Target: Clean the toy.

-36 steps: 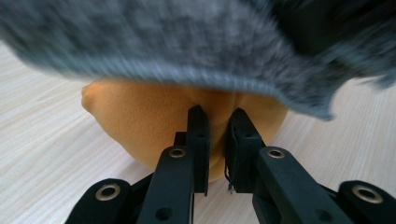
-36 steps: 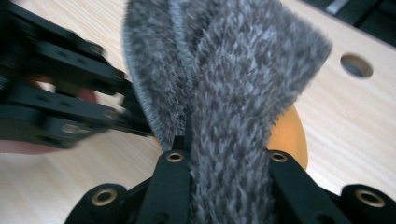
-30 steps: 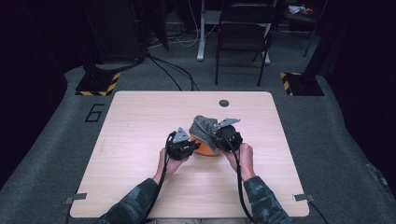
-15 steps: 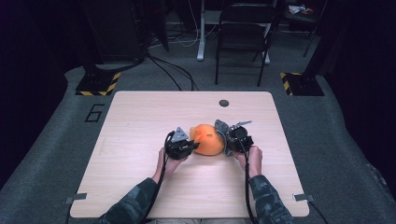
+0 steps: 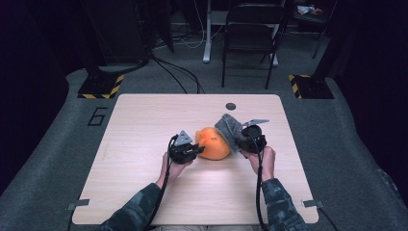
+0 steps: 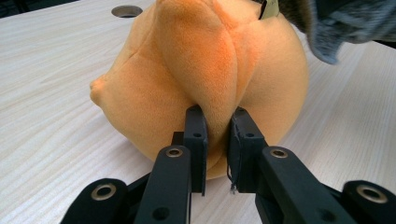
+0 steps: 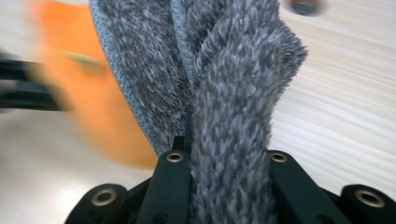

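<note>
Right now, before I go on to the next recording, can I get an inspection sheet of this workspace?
Surface: pale wood table, round hole near its far edge.
Job's things: orange plush toy resting mid-table; grey fuzzy cloth against its right side.
Clutter: nothing seen.
Grippers: left tongs pinch a fold of the plush; right tongs shut on the cloth.
Cables: black cable trails from each gripper along the forearms.
Surroundings: dark room, folding chair, floor cables, striped weights, floor mark "6".
</note>
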`<move>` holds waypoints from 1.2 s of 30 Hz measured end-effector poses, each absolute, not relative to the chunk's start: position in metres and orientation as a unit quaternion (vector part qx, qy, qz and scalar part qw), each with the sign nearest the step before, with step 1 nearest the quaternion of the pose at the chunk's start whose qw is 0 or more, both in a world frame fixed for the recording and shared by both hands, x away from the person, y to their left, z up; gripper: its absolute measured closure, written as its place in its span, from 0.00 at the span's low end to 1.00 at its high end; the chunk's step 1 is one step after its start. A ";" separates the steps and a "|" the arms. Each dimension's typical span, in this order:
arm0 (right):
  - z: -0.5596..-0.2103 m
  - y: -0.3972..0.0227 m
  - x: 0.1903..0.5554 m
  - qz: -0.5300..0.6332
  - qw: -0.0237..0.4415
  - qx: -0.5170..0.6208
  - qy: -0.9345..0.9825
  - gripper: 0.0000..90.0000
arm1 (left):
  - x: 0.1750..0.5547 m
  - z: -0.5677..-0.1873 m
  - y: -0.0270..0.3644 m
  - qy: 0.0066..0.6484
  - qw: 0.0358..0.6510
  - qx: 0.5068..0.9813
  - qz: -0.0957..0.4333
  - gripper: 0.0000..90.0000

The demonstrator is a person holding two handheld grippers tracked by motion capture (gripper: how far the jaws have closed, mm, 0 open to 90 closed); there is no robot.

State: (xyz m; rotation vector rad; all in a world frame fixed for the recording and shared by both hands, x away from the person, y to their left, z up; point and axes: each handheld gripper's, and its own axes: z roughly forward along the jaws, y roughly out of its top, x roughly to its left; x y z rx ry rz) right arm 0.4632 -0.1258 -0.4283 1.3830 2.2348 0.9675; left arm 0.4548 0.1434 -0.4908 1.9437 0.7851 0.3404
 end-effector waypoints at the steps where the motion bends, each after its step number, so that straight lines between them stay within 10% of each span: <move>1: -0.426 -0.119 0.462 0.347 0.158 0.473 0.794 0.88 | 0.455 -0.491 0.144 0.322 0.488 0.799 0.140 0.88; 11: -0.447 -0.106 0.466 0.336 0.146 0.471 0.803 0.88 | 0.441 -0.492 0.129 0.267 0.453 0.825 0.207 0.45; 19: -0.442 -0.107 0.465 0.337 0.155 0.468 0.802 0.88 | 0.444 -0.495 0.127 0.296 0.461 0.809 0.215 0.85; 36: -0.411 -0.061 0.437 0.336 0.214 0.380 0.835 0.88 | 0.441 -0.480 0.131 0.307 0.493 0.799 0.155 0.89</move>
